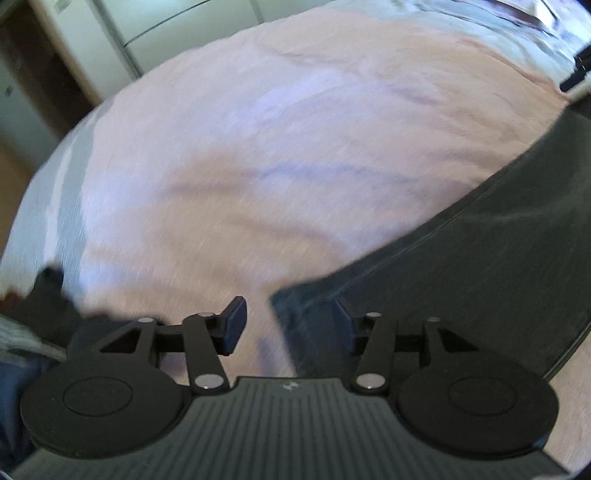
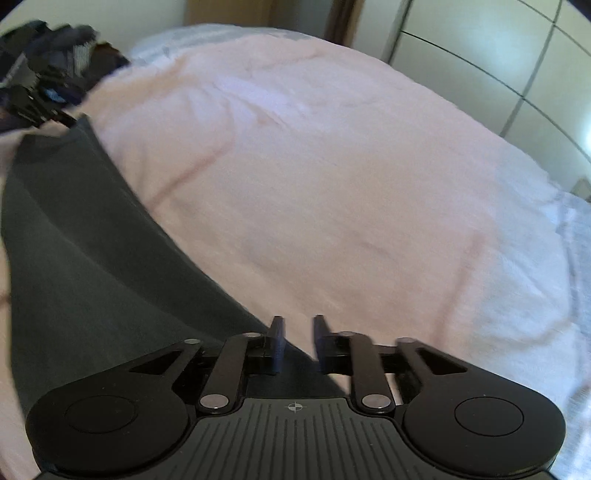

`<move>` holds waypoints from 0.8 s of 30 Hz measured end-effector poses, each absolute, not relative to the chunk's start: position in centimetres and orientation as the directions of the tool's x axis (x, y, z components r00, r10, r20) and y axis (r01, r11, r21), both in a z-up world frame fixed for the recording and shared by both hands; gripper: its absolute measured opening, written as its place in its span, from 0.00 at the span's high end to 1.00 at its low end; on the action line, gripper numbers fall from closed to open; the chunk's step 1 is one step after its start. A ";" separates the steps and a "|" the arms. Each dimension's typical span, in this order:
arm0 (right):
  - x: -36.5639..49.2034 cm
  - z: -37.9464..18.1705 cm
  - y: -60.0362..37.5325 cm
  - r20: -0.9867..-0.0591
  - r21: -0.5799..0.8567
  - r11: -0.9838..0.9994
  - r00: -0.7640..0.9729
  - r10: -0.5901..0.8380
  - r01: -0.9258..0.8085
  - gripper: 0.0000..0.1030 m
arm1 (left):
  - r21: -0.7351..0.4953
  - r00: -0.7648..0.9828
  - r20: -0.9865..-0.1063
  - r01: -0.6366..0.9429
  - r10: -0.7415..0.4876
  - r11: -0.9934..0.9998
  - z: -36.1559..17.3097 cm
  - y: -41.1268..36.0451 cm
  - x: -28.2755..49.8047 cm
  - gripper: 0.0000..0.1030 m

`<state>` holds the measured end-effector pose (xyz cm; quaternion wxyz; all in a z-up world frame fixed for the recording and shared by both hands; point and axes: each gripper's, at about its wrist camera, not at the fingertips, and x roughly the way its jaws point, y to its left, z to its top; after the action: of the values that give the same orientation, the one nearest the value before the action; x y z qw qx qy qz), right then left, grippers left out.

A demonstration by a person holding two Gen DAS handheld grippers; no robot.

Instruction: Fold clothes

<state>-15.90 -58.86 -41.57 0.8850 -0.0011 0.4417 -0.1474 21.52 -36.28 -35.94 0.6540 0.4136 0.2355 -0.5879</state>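
Observation:
A dark grey garment [image 1: 480, 266] lies flat on a pink blanket [image 1: 258, 166] that covers a bed. In the left wrist view one corner of the garment reaches in between the fingers of my left gripper [image 1: 291, 325], whose jaws stand wide apart above it without pressing on it. In the right wrist view the same garment [image 2: 92, 258] stretches away to the left as a long strip. Its near edge runs under my right gripper [image 2: 299, 343], whose pads stand apart with blanket and cloth showing in the gap. The left gripper [image 2: 37, 85] appears blurred at the strip's far end.
White wardrobe doors [image 1: 166, 29] stand beyond the bed, also at the upper right of the right wrist view [image 2: 480, 55]. A white sheet [image 2: 561, 258] shows past the blanket's right edge. A dark blurred shape [image 1: 48, 295] sits at the bed's left edge.

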 end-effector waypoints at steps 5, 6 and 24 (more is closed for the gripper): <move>-10.8 -42.9 -56.4 -0.793 -0.088 0.981 0.584 -0.173 0.171 0.50 | 0.177 0.150 -0.819 0.984 -0.553 0.006 -37.7 -35.4 23.4 0.63; -9.7 -43.4 -55.9 -0.800 -0.101 0.983 0.574 -0.174 0.156 0.50 | 0.163 0.134 -0.812 0.987 -0.567 0.001 -38.0 -35.4 23.4 0.67; -5.4 -44.7 -55.4 -0.793 -0.163 0.969 0.560 -0.240 0.185 1.00 | 0.265 0.268 -0.713 0.958 -0.648 0.105 -37.5 -35.8 23.0 0.97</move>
<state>-5.40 -55.39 -44.69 0.8827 -0.0307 0.4532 -0.1203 23.04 -35.81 -37.47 0.7111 0.3585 0.2165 -0.5648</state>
